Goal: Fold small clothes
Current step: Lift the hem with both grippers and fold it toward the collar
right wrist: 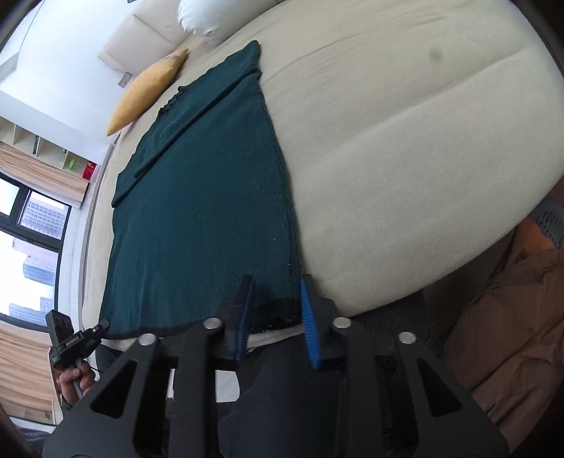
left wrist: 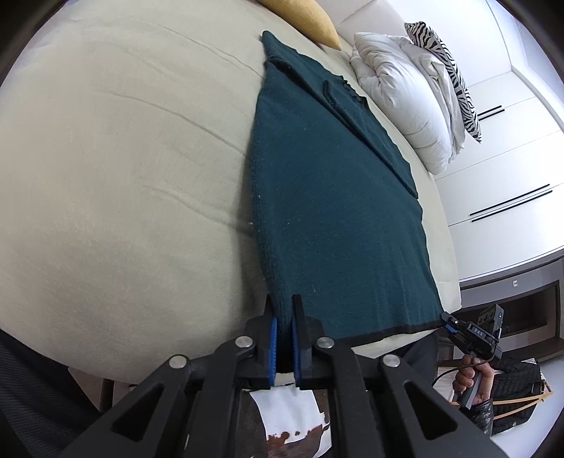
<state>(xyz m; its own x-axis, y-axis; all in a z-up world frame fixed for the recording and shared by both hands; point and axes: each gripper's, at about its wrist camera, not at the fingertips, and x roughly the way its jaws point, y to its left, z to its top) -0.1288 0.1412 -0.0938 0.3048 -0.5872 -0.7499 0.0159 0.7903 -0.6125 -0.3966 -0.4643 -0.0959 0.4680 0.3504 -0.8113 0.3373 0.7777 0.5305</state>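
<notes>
A dark teal knitted garment point(left wrist: 335, 211) point(right wrist: 204, 211) lies flat on a cream bed point(left wrist: 123, 176) point(right wrist: 387, 141), with a sleeve folded across its far part. My left gripper point(left wrist: 282, 303) is shut on the near hem corner at the bed's edge, and the fabric is pinched between its blue pads. In the right wrist view it point(right wrist: 104, 324) shows small at that same corner, held by a hand. My right gripper point(right wrist: 276, 282) straddles the other near hem corner. Its pads stand a little apart from the fabric. It point(left wrist: 446, 317) also shows in the left wrist view.
A yellow cushion point(left wrist: 303, 17) point(right wrist: 148, 91) and a white bundled duvet point(left wrist: 398, 95) lie at the head of the bed, with a zebra-print pillow point(left wrist: 447, 70) behind. White wardrobe doors point(left wrist: 511, 158) stand on one side, a window point(right wrist: 31, 229) on the other.
</notes>
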